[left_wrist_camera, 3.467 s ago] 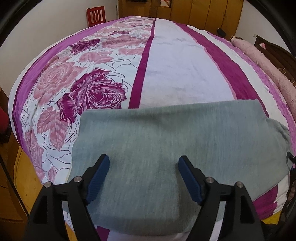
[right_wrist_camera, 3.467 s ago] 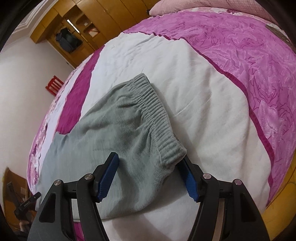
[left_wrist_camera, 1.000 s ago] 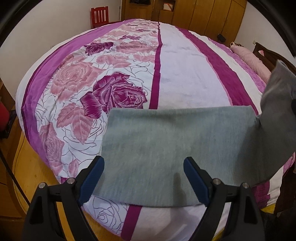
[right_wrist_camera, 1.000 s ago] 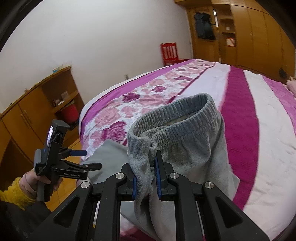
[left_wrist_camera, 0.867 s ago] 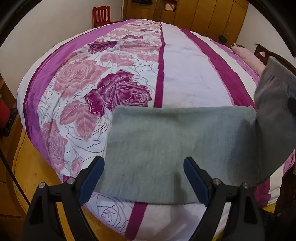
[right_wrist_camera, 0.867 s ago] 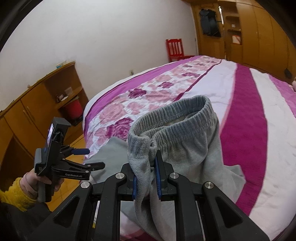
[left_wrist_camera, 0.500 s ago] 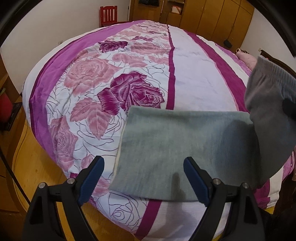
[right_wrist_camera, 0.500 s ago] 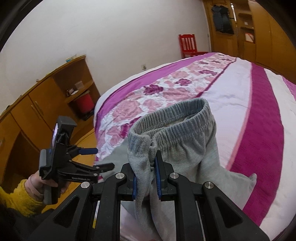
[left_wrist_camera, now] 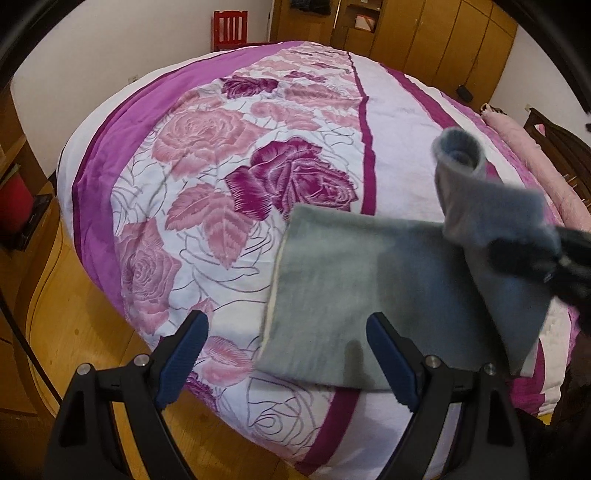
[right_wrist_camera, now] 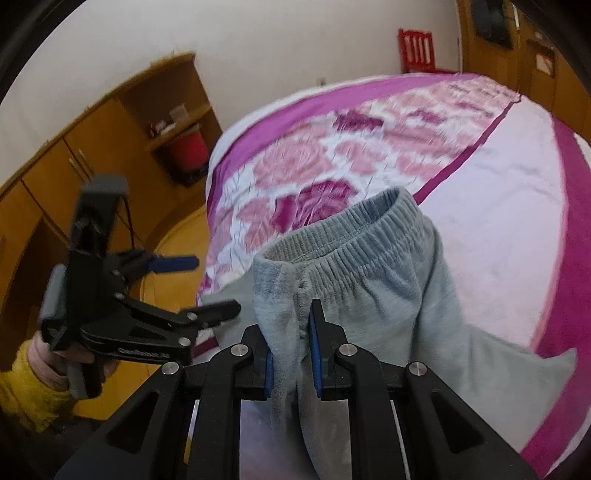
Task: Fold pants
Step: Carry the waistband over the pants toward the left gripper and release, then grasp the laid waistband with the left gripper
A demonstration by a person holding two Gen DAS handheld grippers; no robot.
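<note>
Grey fleece pants (left_wrist_camera: 354, 291) lie on the near edge of the bed, leg end to the left. My right gripper (right_wrist_camera: 291, 343) is shut on the bunched elastic waistband (right_wrist_camera: 347, 243) and holds it up over the lower layer; it shows in the left wrist view (left_wrist_camera: 546, 258) on the right, with the lifted waist end (left_wrist_camera: 461, 158) curling above the flat part. My left gripper (left_wrist_camera: 284, 362) is open and empty, hovering off the bed's near edge by the leg end; it also shows in the right wrist view (right_wrist_camera: 184, 288).
The bed (left_wrist_camera: 258, 122) has a purple and white rose cover. Wooden floor (left_wrist_camera: 74, 332) lies below its edge. A red chair (left_wrist_camera: 229, 33) and wooden wardrobes (left_wrist_camera: 424, 33) stand at the far wall. Wooden cabinets (right_wrist_camera: 74, 166) and a red bin (right_wrist_camera: 184, 151) are to the left.
My right gripper has carried the waistband left over the flat pants, towards the leg end. My left gripper has drifted left and back, still open.
</note>
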